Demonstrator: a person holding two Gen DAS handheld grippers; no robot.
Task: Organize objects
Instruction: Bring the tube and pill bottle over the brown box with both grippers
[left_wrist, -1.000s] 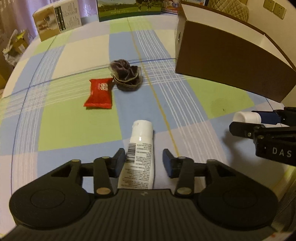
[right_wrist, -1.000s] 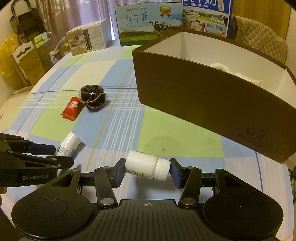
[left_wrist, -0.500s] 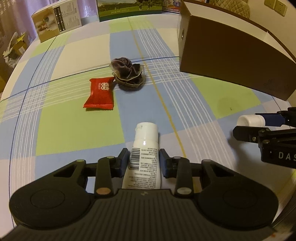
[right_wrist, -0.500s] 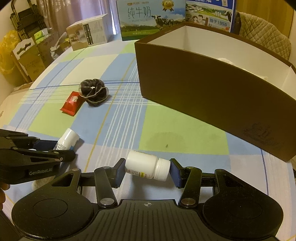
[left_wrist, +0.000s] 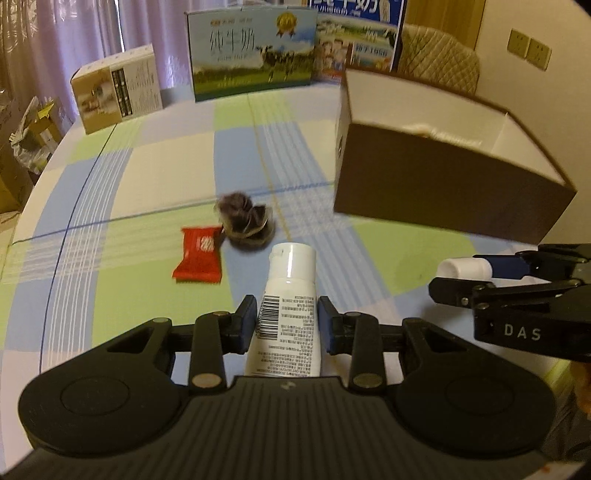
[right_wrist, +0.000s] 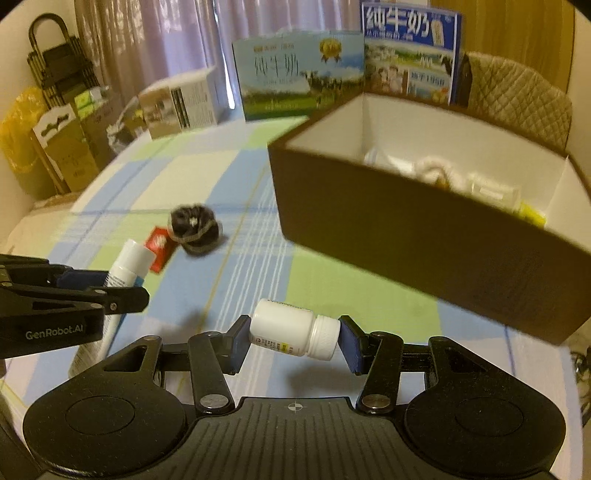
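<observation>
Two grippers, each loaded. The left gripper (left_wrist: 287, 325) has its fingers closed on a white tube (left_wrist: 288, 306), which lies lengthwise between them, cap pointing forward and label up. The right gripper (right_wrist: 293, 341) has its fingers closed, at a wider spread, on a white bottle (right_wrist: 291, 332) held crosswise, base against one pad and cap against the other. Both items appear lifted clear of the checked surface (left_wrist: 147, 184); gripping them end-on or along the body likely keeps them steady for carrying.

Ahead and to the right of both sets of fingers stands the brown box (right_wrist: 424, 236), open-topped and already holding several pale items, judged to be the destination. Ahead of the left fingers, a red packet (left_wrist: 199, 254) and a dark scrunchie (left_wrist: 245, 221) remain on the surface, touching or nearly so. Both grippers are held roughly level, side by side, pointing toward the box; motion blur suggests they are travelling. Each must rise above the near wall before release.
</observation>
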